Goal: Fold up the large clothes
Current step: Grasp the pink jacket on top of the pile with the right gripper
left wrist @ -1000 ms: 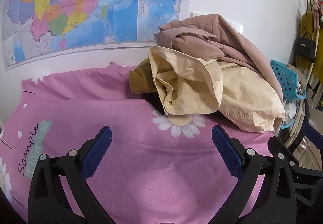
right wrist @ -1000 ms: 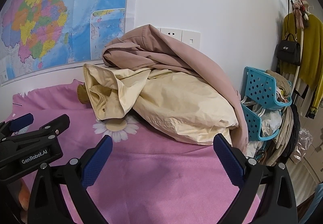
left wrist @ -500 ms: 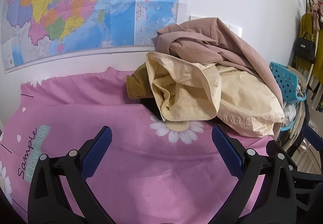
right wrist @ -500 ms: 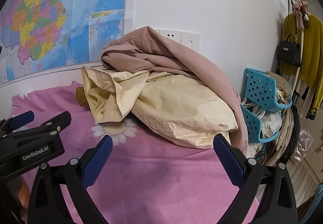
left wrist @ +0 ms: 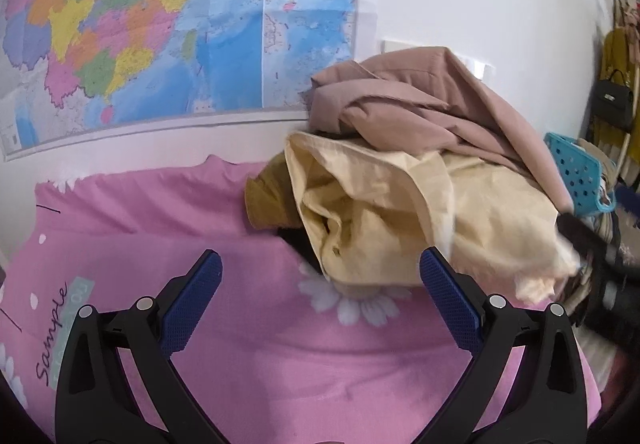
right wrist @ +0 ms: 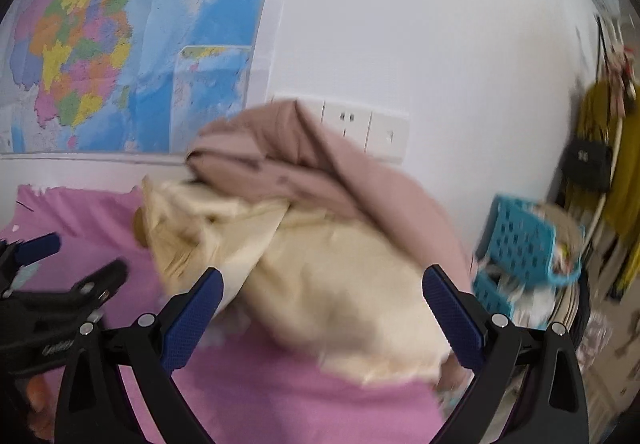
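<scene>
2 hand-held grippers hover spread over the pink bedsheet (left wrist: 248, 344), the left hand-held gripper (left wrist: 320, 300) and right hand-held gripper (right wrist: 322, 310) both holding nothing. Beyond, at 1 o'clock, the cream garment (left wrist: 384, 211) lies heaped under the dusty-pink garment (left wrist: 420, 99), against the wall map (left wrist: 160, 23).

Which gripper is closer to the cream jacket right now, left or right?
Right. The right gripper is open with the cream jacket filling the gap between its fingers, about at its lower edge. The left gripper, also open, hangs back over the pink bedsheet, short of the jacket's collar end.
</scene>
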